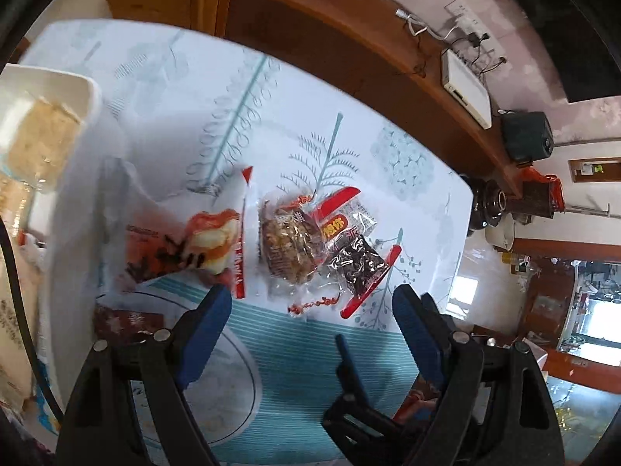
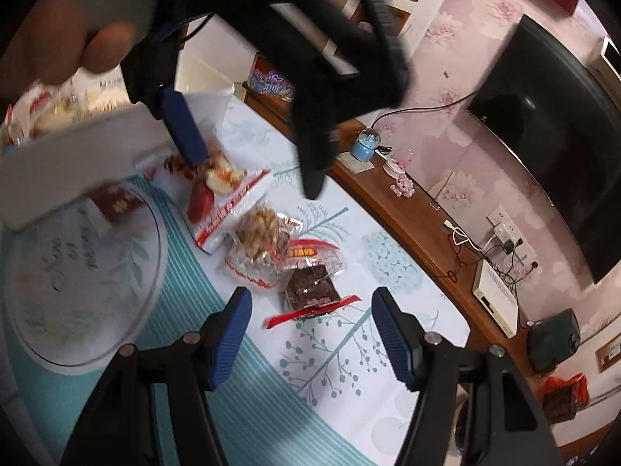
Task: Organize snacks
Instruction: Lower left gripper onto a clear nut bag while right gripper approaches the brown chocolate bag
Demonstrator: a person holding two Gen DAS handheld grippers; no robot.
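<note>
White plastic fills the far left of both views: a bin at the table's edge, with a pale snack block already inside it. Just right of it, on the patterned cloth, lies a white-and-red bag, its lower end overlapping a round printed mat where a small brown packet also rests. Next comes a clear nut cake, then a red-striped sachet touching it, then a dark sesame bar at the right end of the row. These 4 loose snacks touch or overlap one another.

The left gripper is spread wide and empty, hanging above the near edge of the nut cake. In the right wrist view 1 of its blue pads shows over the bag. The right gripper is also parted with nothing between its pads, poised just below the sesame bar.

The likely risks come from crowding. Both tools are aimed into the same small cluster, so they may knock together. The wrappers are slick and crinkly, and a pinch on a sealed edge could slip out, while a pinch on the body could crush the cake. Because the packets overlap, lifting 1 could drag a neighbour across the cloth toward the table edge.
</note>
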